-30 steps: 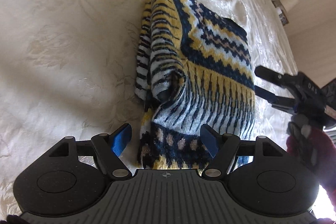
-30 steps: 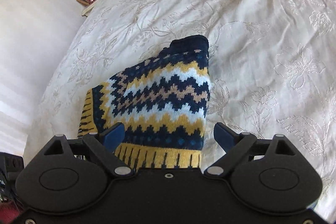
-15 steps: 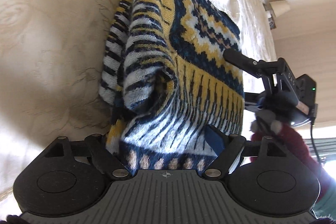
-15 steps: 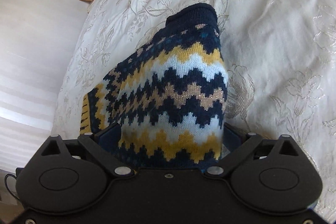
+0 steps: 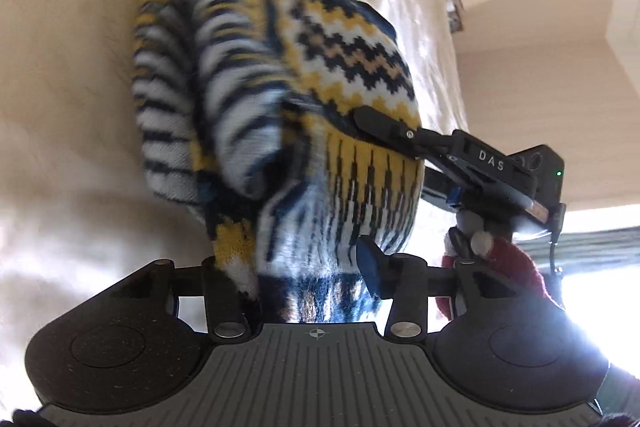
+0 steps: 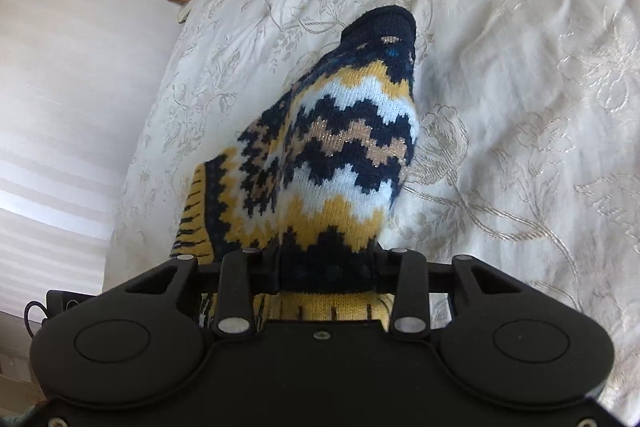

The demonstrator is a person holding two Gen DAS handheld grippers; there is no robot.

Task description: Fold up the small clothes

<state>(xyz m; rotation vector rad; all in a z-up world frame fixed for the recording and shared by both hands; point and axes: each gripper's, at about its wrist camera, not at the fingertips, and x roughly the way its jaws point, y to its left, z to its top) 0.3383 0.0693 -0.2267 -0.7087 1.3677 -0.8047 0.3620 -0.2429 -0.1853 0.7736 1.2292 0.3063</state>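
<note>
Knitwear is bunching between both claws: a folded sweater point(image 5: 304, 115) in navy, mustard, white and tan zigzags is lying on the cream embroidered bedspread point(image 6: 500, 75), its near end raised off the cover. The left gripper point(image 5: 304, 275) is sitting at the striped hem end, its jaws having just been closing; the blue pad point(image 5: 370, 269) on the right-hand finger is pressing into the knit, and the fabric is filling the narrowed gap, so it is pinching the sweater. To that claw's right, the right gripper point(image 5: 384, 125) is reaching in from the side, one black finger lying across the yellow band. In its own view the right gripper point(image 6: 326, 267) is likewise clamping a thick fold of the sweater point(image 6: 340, 155), its jaws having just been drawing together on the navy band. Ahead of this claw the garment is stretching away to a dark cuff resting on the bedspread. A red-gloved hand point(image 5: 508, 259) is carrying the right gripper.
</note>
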